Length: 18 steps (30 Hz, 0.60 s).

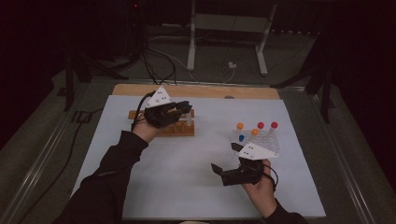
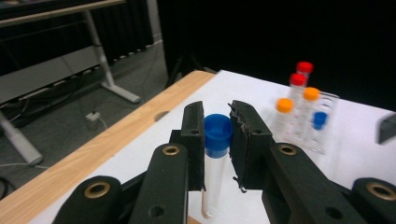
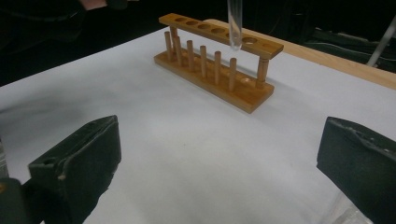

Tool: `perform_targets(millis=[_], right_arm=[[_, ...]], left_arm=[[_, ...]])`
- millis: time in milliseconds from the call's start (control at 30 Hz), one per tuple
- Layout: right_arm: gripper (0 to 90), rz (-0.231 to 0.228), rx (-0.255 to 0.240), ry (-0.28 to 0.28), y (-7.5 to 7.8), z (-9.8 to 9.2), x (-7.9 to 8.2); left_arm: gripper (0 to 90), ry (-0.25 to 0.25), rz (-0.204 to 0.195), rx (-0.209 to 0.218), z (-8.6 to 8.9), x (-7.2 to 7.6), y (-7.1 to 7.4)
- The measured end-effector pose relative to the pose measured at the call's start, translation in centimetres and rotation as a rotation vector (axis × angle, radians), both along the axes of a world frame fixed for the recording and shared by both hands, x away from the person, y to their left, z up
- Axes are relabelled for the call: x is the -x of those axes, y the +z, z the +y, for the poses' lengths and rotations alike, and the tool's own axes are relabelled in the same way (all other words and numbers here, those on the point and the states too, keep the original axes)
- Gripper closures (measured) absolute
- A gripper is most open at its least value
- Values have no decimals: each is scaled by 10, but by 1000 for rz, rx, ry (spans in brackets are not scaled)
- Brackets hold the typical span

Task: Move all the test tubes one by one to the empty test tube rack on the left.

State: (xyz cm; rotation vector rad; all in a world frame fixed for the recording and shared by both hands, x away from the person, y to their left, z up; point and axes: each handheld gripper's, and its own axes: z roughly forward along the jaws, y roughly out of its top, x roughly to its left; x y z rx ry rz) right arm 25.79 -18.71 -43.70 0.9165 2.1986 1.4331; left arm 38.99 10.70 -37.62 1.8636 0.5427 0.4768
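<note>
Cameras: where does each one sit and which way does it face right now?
High view: above the person's side, looking down the table; forearms, both grippers.
Left gripper view: on the left gripper, holding a blue-capped tube, facing the clear rack.
Right gripper view: on the open right gripper, facing the wooden rack.
Shared: wooden rack, tube.

Left tool [image 2: 218,135] clamped, right tool [image 3: 219,163] wide open

Wooden rack [image 3: 219,60] on white sheet [image 3: 187,154], tube tip [image 3: 235,28] above hole, jaws wide apart
</note>
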Motion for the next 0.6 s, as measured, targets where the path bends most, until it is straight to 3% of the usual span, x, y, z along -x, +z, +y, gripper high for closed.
perform_targets(millis=[300,367,600], right_arm=[[0,-8,5,2,0,-1,1],[0,-8,5,3,-1,-1,1],[0,-3,7,5,-2,-2,0]], left_arm=[[774,71,-10,-11,7,-26,-3],[774,81,-7,5,9,-32,-6],[774,117,6,-16,7,-46,-21]])
